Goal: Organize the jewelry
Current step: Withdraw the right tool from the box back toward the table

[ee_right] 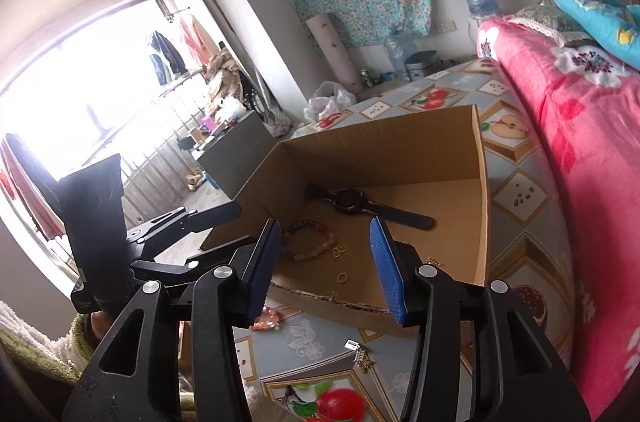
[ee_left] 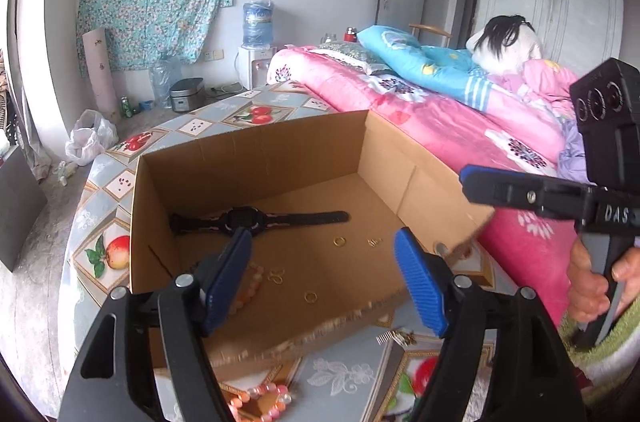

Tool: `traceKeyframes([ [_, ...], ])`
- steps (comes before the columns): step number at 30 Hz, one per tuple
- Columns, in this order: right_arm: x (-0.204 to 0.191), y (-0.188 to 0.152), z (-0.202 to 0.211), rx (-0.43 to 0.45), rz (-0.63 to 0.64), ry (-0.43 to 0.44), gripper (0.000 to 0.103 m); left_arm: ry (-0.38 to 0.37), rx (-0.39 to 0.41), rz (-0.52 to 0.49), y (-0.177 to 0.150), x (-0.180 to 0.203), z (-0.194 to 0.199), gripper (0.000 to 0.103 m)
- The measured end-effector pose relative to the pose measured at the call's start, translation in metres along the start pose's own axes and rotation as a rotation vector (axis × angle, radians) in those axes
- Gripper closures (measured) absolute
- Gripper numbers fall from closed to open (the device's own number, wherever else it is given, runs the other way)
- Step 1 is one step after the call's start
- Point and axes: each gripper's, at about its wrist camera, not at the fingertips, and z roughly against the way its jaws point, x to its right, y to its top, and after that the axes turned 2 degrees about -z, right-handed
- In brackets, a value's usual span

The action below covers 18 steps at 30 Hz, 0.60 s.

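An open cardboard box (ee_left: 256,138) (ee_right: 380,150) stands on the fruit-patterned tablecloth. On its floor lie a black watch (ee_left: 244,218) (ee_right: 352,200), a pink bead bracelet (ee_right: 316,246) and gold rings (ee_left: 339,242) (ee_right: 343,277). A second bead bracelet (ee_left: 264,398) (ee_right: 266,318) and a small metal clip (ee_left: 396,337) (ee_right: 362,354) lie on the cloth in front of the box. My left gripper (ee_left: 322,246) hovers open over the box's near edge with nothing between its fingers. My right gripper (ee_right: 325,226) is open and empty too, above the near edge.
A bed with a pink flowered quilt (ee_left: 440,126) (ee_right: 580,126) runs close along the table's right side. The tablecloth (ee_left: 100,206) drops off at the left edge to the floor. A hand (ee_left: 592,278) holds the right gripper's handle.
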Motion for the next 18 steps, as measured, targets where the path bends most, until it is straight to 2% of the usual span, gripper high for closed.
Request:
traceKeyframes([
  [5,0.001,-0.015,0.010,-0.019,-0.002,0.078,0.057,-0.049,-0.015,0.000,-0.026,0.001,0.013,0.027],
  [8,0.006,-0.027,0.018,-0.042,-0.008,0.093,0.057,-0.091,-0.039,-0.002,-0.040,0.006,0.014,0.027],
  [13,0.023,-0.056,0.022,-0.105,-0.056,0.056,0.057,-0.153,-0.096,-0.036,-0.065,0.025,0.006,0.027],
  [17,0.035,-0.083,0.008,-0.180,-0.109,-0.006,0.058,-0.153,-0.138,-0.074,-0.079,0.042,-0.013,0.027],
  [18,0.036,-0.088,0.002,-0.197,-0.116,-0.016,0.061,-0.147,-0.140,-0.088,-0.081,0.046,-0.017,0.027],
])
